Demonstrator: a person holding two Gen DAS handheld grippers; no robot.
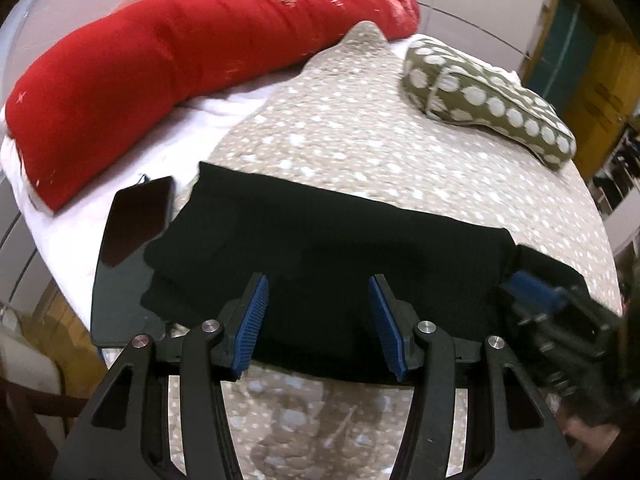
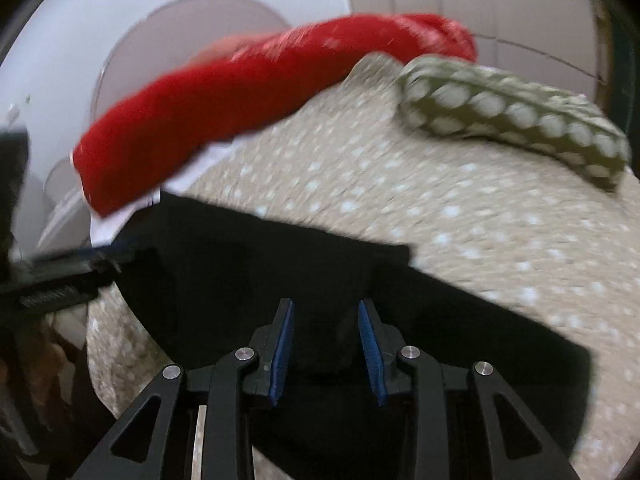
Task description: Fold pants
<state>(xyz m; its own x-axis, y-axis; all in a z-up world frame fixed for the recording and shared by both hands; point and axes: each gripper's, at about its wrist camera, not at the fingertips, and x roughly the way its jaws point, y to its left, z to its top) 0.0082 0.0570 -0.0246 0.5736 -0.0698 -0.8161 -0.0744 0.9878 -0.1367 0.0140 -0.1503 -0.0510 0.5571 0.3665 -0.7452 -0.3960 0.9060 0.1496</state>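
Note:
The black pants (image 1: 320, 256) lie folded into a flat band across the beige dotted bedspread (image 1: 360, 140). My left gripper (image 1: 318, 320) is open just above the near edge of the pants, holding nothing. My right gripper (image 2: 326, 348) is open over the pants (image 2: 280, 264) in the blurred right wrist view; black cloth lies between its blue pads (image 2: 370, 344), with a gap showing. The right gripper also shows in the left wrist view (image 1: 560, 312) at the pants' right end. The left gripper shows at the left edge of the right wrist view (image 2: 52, 284).
A long red pillow (image 1: 180, 64) lies along the far left of the bed. An olive cushion with white dots (image 1: 488, 96) sits at the far right. A dark glossy tablet (image 1: 128, 248) lies beside the pants' left end on the white sheet (image 1: 72, 248).

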